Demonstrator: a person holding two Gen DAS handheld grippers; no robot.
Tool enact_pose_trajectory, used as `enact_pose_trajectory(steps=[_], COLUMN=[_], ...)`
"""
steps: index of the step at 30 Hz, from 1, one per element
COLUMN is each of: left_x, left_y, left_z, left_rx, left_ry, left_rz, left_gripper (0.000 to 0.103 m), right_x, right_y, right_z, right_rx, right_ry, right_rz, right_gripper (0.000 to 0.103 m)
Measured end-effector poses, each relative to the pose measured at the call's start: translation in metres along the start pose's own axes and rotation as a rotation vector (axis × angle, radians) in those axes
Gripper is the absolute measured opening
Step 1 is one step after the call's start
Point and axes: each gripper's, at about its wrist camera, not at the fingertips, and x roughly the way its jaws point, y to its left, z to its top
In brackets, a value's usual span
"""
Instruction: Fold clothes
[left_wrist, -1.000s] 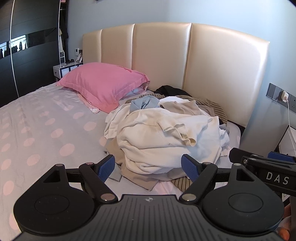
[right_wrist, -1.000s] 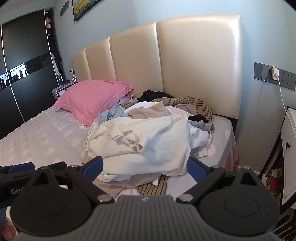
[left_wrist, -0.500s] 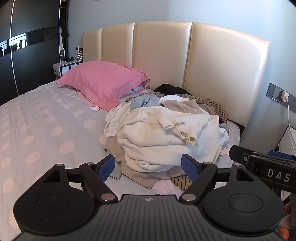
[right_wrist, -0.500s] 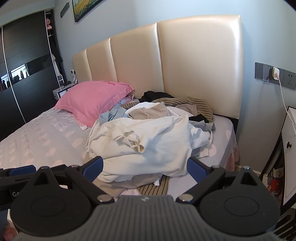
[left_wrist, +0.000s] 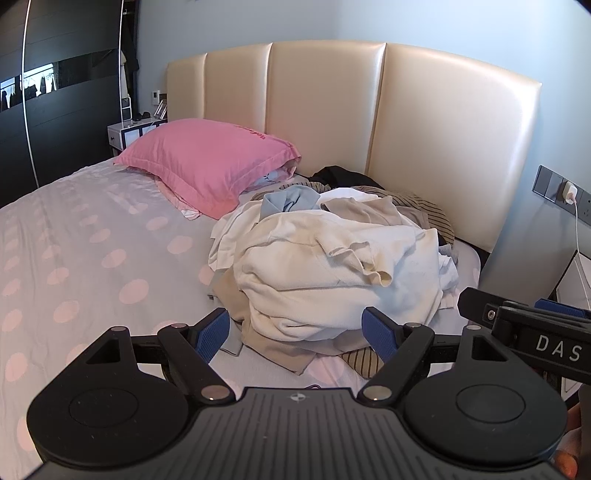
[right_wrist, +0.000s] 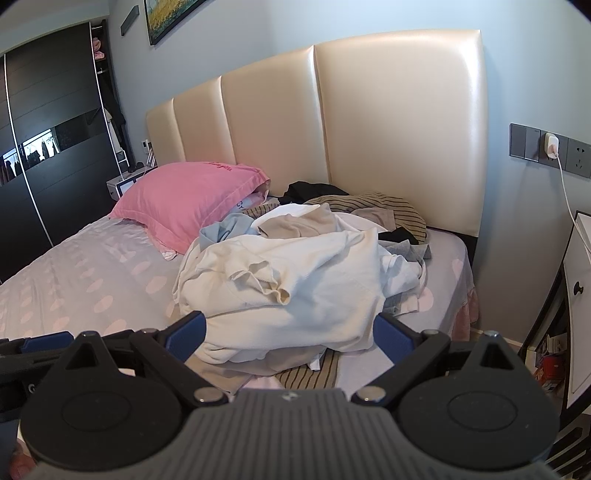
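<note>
Clothes pile (left_wrist: 332, 266) — beside pink pillow (left_wrist: 210, 162), unfolded. Left gripper (left_wrist: 295, 330) and right gripper (right_wrist: 291, 334) — both spread wide, empty, edged slightly nearer; no garment picked yet.

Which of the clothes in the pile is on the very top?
The big cream-white garment lies on top, nearest both open grippers; the light blue piece and striped one peek out behind it.

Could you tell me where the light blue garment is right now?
In both wrist views the light blue garment sits at the pile's far left edge, between the pink pillow and the cream top.
</note>
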Motion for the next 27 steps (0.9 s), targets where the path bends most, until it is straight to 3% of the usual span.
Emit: enact_pose_trajectory(steps=[27], left_x=[0.0027], left_y=[-0.0021], left_z=[0.0009], left_rx=[0.006], left_ry=[0.014], left_rz=[-0.008], left_gripper=[0.078], right_x=[0.0015], right_y=[-0.0016], right_z=[0.0008], right_rx=[0.005], right_ry=[0.013], right_rz=[0.015], right_gripper=[0.098])
